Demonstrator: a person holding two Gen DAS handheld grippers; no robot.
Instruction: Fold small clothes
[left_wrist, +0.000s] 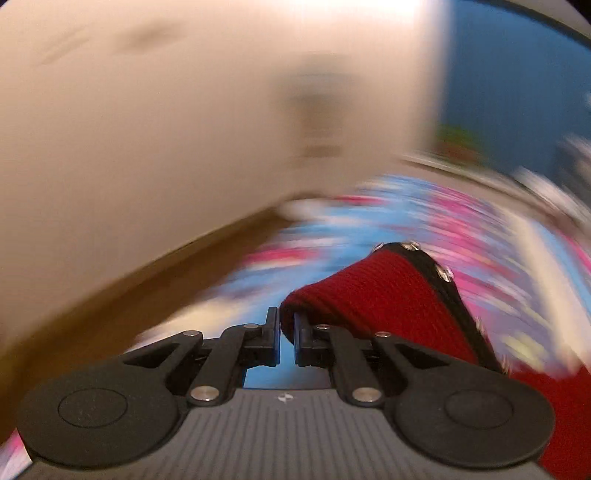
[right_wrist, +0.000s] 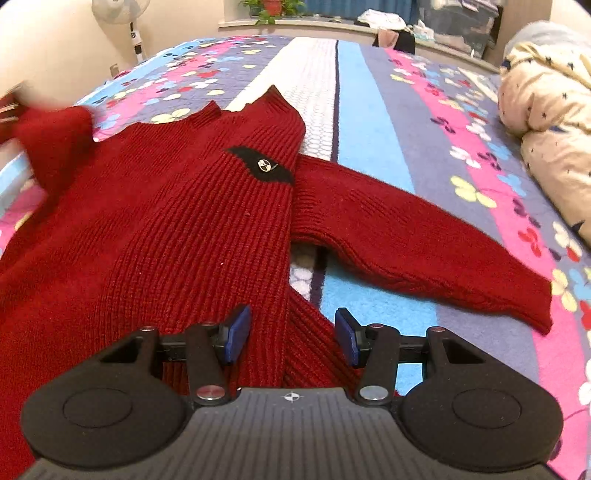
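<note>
A dark red knitted sweater (right_wrist: 177, 206) lies spread on a flowered bedspread (right_wrist: 369, 110), with a black patch and a button (right_wrist: 264, 166) on its chest. Its one sleeve (right_wrist: 406, 240) lies flat out to the right. My right gripper (right_wrist: 291, 334) hovers open over the sweater's lower edge, and ribbed fabric lies under and between its blue pads without being pinched. The other sleeve (right_wrist: 55, 140) is lifted at the far left, blurred. In the left wrist view my left gripper (left_wrist: 287, 332) is shut on a fold of that red sleeve (left_wrist: 369, 295), which has black trim with metal studs (left_wrist: 443, 280).
A rolled cream quilt (right_wrist: 546, 110) lies on the bed at the right. A fan (right_wrist: 122, 11) and a windowsill with plants (right_wrist: 273, 7) stand beyond the far edge. The left wrist view is motion-blurred, with a beige wall (left_wrist: 184, 110) close at the left.
</note>
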